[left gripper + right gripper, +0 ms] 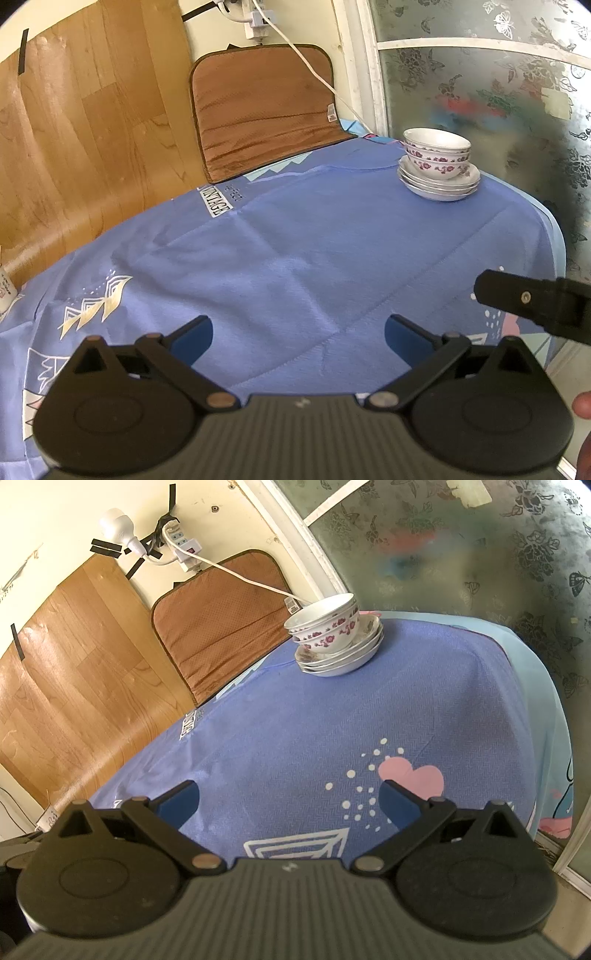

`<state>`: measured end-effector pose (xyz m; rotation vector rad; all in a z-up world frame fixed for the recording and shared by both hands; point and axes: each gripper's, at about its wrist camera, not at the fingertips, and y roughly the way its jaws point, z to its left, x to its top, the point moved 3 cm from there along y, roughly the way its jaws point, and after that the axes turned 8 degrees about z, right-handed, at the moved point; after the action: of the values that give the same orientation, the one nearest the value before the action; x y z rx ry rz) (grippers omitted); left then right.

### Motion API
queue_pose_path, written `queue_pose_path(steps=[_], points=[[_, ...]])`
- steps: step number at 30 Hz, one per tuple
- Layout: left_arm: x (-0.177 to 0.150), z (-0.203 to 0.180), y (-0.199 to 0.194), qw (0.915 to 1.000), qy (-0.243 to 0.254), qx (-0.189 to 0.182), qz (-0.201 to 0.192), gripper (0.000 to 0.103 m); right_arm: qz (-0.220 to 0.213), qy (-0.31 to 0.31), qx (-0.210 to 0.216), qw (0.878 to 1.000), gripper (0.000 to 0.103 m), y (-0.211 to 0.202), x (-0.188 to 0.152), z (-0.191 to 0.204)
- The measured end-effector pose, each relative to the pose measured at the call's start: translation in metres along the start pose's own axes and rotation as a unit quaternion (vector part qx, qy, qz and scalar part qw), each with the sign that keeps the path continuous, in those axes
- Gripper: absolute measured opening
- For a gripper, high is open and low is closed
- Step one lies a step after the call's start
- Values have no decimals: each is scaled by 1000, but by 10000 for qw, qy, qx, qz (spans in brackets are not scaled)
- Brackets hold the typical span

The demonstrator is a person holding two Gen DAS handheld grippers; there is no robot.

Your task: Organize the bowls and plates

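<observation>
Looking from left to right across the desk (295, 258), we see wood-grain panelling (74, 129) along the wall, then a brown mat (266, 107) leaning at the back, then the crockery at the far right corner. Our left claw (298, 338) hangs low over the blue cloth with its fingers spread apart and nothing between them. Our right claw (289, 802) is likewise spread wide and empty, well apart from the dishes; in the left view one of its fingers shows at the right edge.

The plates (439, 182) sit nested in one pile on the cloth, and the bowls (436, 151) are nested inside each other on top of that pile. In the right view the same stack, bowls (328, 624) over plates (343, 657), stands near the glass door, the bowls tilting a little.

We judge the task to be finished or nearly so: everything visible is gathered into one stack, and no loose dish shows elsewhere on the cloth. Whether anything waits outside these views, we cannot tell.
</observation>
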<state>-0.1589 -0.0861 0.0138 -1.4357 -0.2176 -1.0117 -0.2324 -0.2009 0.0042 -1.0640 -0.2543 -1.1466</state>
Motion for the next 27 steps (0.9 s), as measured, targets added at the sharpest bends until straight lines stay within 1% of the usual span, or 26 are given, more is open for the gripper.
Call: queue_pose_path(steps=[27], points=[[-3,-4,2,10000,47,-36,38,103,16,49,-16,10000,103,1,-3,1]])
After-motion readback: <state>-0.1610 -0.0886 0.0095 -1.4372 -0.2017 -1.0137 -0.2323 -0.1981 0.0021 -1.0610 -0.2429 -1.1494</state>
